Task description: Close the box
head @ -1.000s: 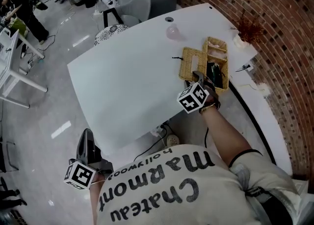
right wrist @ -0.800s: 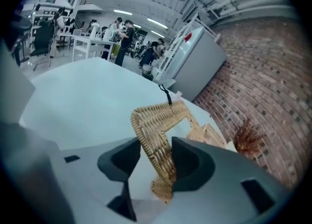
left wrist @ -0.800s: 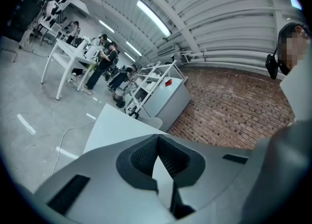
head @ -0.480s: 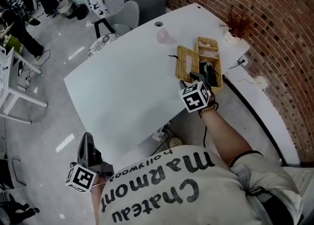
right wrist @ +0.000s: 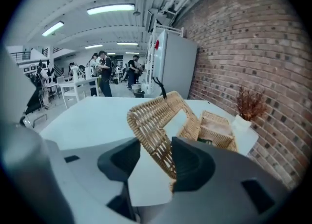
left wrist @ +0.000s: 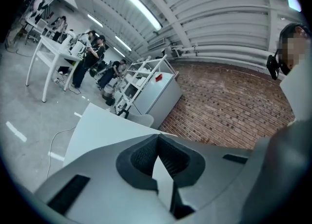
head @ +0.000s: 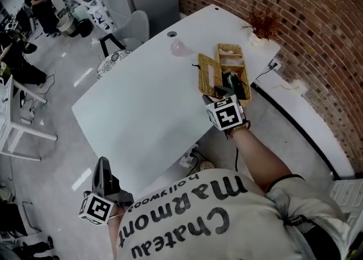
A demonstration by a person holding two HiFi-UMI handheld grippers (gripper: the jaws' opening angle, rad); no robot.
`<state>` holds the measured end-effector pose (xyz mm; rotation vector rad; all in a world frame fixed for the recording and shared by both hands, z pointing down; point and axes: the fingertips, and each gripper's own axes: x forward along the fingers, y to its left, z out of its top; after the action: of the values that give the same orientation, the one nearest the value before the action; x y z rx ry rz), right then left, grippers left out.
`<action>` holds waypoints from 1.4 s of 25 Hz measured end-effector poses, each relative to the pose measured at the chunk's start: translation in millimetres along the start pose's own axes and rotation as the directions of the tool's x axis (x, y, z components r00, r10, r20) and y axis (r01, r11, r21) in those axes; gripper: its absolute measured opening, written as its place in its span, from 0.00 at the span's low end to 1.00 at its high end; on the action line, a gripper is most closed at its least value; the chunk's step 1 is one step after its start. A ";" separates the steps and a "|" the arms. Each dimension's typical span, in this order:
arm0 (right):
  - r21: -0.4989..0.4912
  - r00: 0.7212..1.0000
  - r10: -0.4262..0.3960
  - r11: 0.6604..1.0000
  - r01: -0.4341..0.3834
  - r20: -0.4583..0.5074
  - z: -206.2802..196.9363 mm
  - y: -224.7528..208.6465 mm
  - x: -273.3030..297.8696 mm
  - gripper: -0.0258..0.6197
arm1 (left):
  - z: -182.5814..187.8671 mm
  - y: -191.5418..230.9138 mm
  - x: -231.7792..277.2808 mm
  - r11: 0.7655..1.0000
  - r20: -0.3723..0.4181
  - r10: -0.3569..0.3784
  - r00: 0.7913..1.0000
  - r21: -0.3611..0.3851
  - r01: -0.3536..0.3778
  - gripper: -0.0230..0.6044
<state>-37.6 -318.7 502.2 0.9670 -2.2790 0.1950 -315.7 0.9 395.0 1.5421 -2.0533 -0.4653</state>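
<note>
A wicker box (head: 231,56) stands at the white table's (head: 142,100) right end, its windowed lid (head: 209,75) swung open to the left. Dark items lie inside the box. My right gripper (head: 222,90) is at the lid's near end. In the right gripper view the lid (right wrist: 156,130) slants up between the parted jaws: it touches the right pad (right wrist: 190,162), and a gap shows at the left pad. The box (right wrist: 214,128) sits just behind. My left gripper (head: 101,165) hangs low off the table's near left, pads (left wrist: 146,154) meeting at the tips, holding nothing.
A white vase of dried twigs (head: 261,26) stands beyond the box by the brick wall (head: 317,38). A pale pink object (head: 177,47) and a cable hole (head: 171,34) lie at the table's far edge. A chair (head: 133,26) stands behind the table. Cables (head: 195,162) run on the floor near my legs.
The head view has shifted, so the table sits further left and higher. My right gripper stays at the lid's near end, and the lid looks slightly narrower. The left gripper has barely moved.
</note>
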 end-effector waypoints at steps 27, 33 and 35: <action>0.363 0.995 0.003 0.931 -0.041 0.104 -1.2 -28.5 -31.3 0.28 | -2.9 -25.4 28.7 0.997 -0.044 -0.066 0.997 0.031 0.067 0.04; 0.435 0.990 0.005 0.898 -0.067 0.144 -3.0 -35.2 -38.0 0.27 | -6.9 -28.0 33.1 0.997 -0.057 -0.072 0.996 0.036 0.075 0.04; 0.471 0.987 0.007 0.878 -0.083 0.160 -3.8 -38.8 -40.0 0.26 | -8.4 -29.1 34.7 0.996 -0.061 -0.075 0.995 0.035 0.077 0.04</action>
<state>11.7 -321.4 476.2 1.2072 -2.4495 0.7582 -295.5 -40.4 392.5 1.6412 -1.9743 -0.4062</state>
